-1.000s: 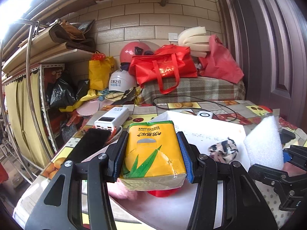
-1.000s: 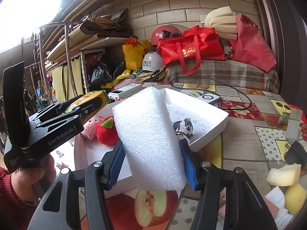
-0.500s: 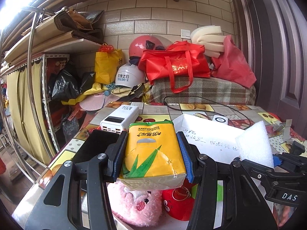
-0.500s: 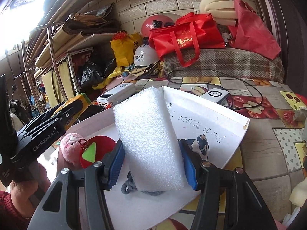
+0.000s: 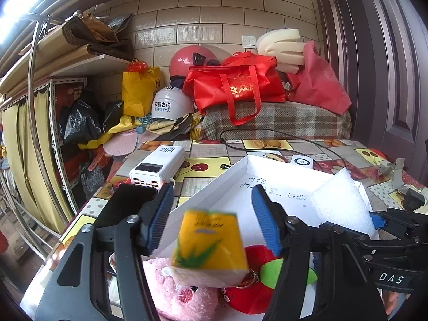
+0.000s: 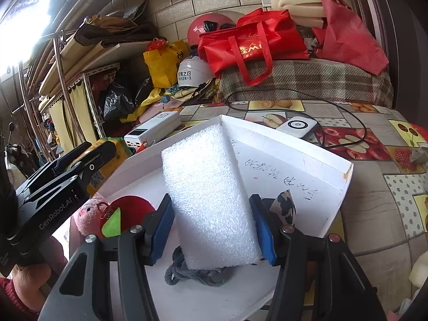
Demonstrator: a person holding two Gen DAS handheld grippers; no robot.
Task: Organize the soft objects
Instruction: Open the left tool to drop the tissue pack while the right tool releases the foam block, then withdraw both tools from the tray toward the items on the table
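Note:
My left gripper (image 5: 211, 206) hangs over the near end of the white tray (image 5: 267, 168), and its jaws are opening. A yellow tissue pack (image 5: 210, 243) is blurred between and below the blue pads, touching neither, just above a pink plush toy (image 5: 182, 294) and a red plush fruit (image 5: 254, 294). My right gripper (image 6: 211, 206) is shut on a white foam block (image 6: 208, 187) above the tray (image 6: 294, 149). Under the block lie a grey cloth (image 6: 198, 272) and a patterned cloth (image 6: 283, 206).
A white power bank (image 5: 157, 165) and a black phone (image 5: 125, 203) lie left of the tray. Beyond it sits a small white charger (image 5: 302, 161) with a black cable. Bags, helmets and foam rolls pile up at the back wall, and metal shelves stand on the left.
The left jaws have spread and the yellow tissue pack has dropped out of them toward the plush toys. The right gripper, still holding the foam block, has come further over the tray.

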